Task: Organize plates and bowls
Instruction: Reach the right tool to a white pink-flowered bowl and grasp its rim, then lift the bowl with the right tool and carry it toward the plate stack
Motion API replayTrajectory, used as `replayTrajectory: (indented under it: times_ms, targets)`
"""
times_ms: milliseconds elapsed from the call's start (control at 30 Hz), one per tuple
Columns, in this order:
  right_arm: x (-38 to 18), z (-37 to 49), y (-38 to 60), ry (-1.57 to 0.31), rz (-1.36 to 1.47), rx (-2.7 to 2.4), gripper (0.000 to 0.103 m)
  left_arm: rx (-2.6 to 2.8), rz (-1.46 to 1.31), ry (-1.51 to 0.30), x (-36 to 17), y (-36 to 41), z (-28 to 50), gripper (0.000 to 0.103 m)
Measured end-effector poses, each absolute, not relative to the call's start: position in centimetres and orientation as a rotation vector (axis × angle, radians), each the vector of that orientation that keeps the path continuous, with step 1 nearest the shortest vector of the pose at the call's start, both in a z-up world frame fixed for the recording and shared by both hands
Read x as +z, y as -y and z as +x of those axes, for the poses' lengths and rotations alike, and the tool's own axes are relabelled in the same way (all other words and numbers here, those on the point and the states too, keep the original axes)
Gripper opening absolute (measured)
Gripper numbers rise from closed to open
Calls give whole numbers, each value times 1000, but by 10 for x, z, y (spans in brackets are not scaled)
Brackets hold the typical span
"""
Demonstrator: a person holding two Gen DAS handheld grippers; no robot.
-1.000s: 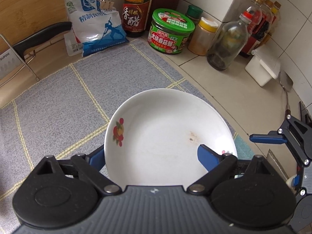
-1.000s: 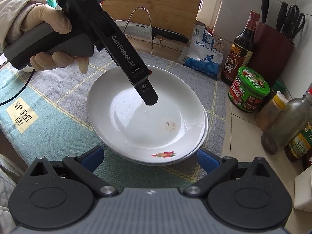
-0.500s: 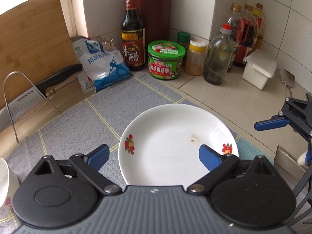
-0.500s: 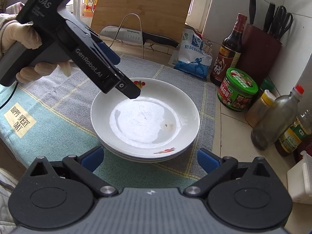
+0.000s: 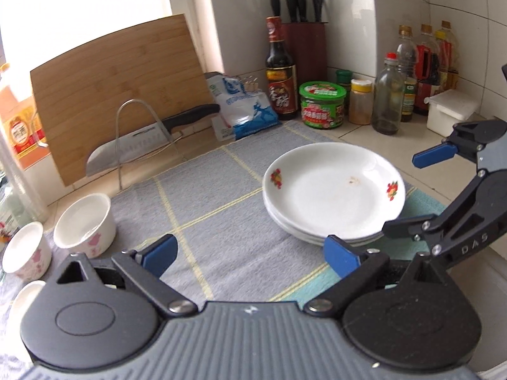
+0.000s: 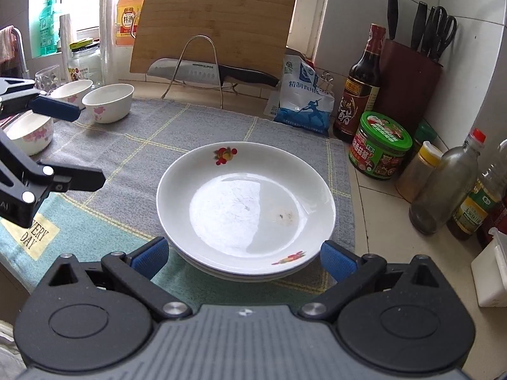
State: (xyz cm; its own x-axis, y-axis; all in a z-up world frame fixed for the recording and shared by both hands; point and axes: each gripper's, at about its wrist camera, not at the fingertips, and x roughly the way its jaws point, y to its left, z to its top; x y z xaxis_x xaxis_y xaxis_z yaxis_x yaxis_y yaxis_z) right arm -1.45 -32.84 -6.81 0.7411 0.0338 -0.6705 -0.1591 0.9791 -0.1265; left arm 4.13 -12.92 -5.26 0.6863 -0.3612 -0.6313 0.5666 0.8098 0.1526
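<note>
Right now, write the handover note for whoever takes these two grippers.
Left gripper: open, empty, near the mat's front edge.
Right gripper: open, empty, jaws either side of the plates' near rim, not gripping.
Plates: stacked on the grey mat.
Bowls: three, still separate at the mat's left end.
Done: plates stacked.
Left: gather the bowls, probably nesting them.

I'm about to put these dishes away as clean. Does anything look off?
Yes: the top plate of the stack carries a small brownish stain on its inner surface, right of centre. It shows in both views, so it is likely no reflection.
</note>
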Motion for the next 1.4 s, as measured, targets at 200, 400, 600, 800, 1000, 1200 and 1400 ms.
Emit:
replayTrajectory:
  times_ms: [200,400,600,800,1000,1200,1400]
  targets:
    - [-65,12,281,-718,-199,185,103,-368,284,-680,-63,54,37,98]
    - [-62,47,213,-718,-166,323,103,-201,308,-679,-78,-25,44,98]
    - [-66,87,142,-721,-161,441,103,-160,317,-706,-92,-83,62,98]
    - [-76,118,73,-735,-186,527,103,-212,308,-717,-104,-111,80,98]
    - [-86,135,35,-758,-211,580,103,-286,300,-695,-106,-116,90,98]
    - [-95,148,19,-793,-207,603,103,-352,294,-673,-107,-116,96,98]
    - [-100,157,8,-806,-210,632,101,-384,272,-661,-108,-117,100,97]
